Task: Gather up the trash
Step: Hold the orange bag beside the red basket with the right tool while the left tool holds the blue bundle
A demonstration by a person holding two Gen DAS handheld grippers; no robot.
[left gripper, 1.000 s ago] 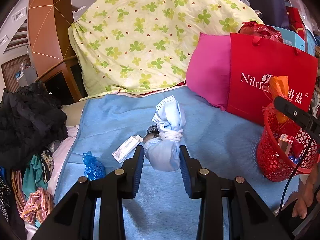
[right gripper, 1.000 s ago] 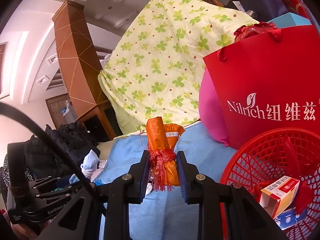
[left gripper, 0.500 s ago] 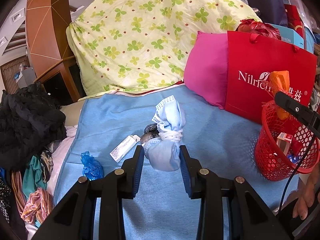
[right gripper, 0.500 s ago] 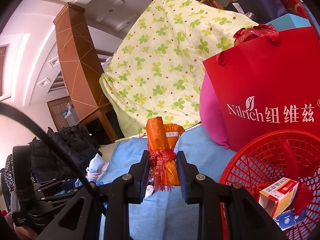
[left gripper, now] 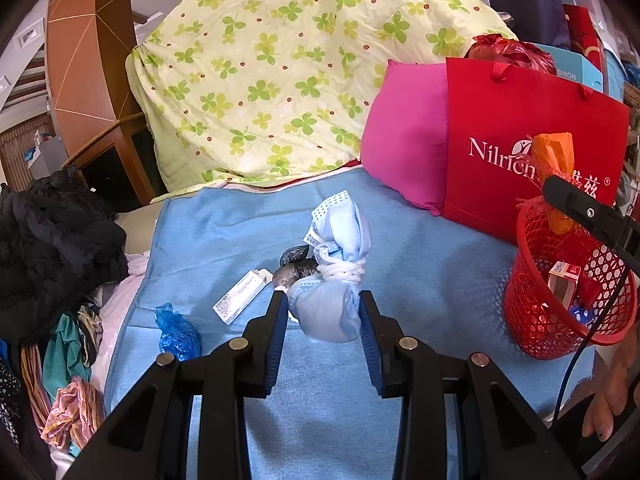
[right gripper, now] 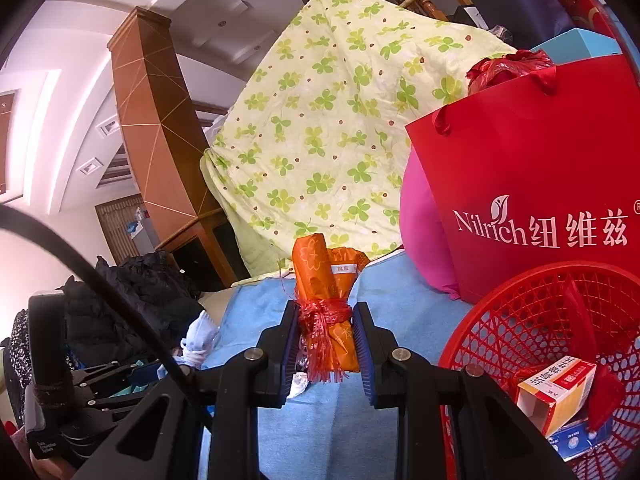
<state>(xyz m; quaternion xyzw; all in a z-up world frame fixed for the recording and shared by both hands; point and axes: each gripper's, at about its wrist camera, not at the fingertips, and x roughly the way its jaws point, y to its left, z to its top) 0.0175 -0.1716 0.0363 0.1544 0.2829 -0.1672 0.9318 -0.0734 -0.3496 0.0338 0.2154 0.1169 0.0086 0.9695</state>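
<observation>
Left tongs [left gripper: 324,320] clenched on a pale blue cloth bundle [left gripper: 334,280] tied at its waist with white string, its lower bulb pressed between the two blue pads and the whole held above a blue sheet [left gripper: 420,264]. Right tongs [right gripper: 326,340] clenched on an orange packet [right gripper: 326,280] bound with frayed red ribbon, held upright beside the rim of a red mesh basket [right gripper: 520,320]. The basket stands on the sheet at the right and contains a small carton [right gripper: 556,392] and other packaging. On the sheet, left of the bundle: a white labelled strip [left gripper: 239,297], a crumpled blue wrapper [left gripper: 176,332] and a dark crumpled wrapper [left gripper: 294,266]. Behind: a clover-print quilt [left gripper: 288,76], a pink pillow [left gripper: 404,136] and a red paper bag [left gripper: 520,136] leaning against it. Dark clothing [left gripper: 52,236] is heaped at far left.
</observation>
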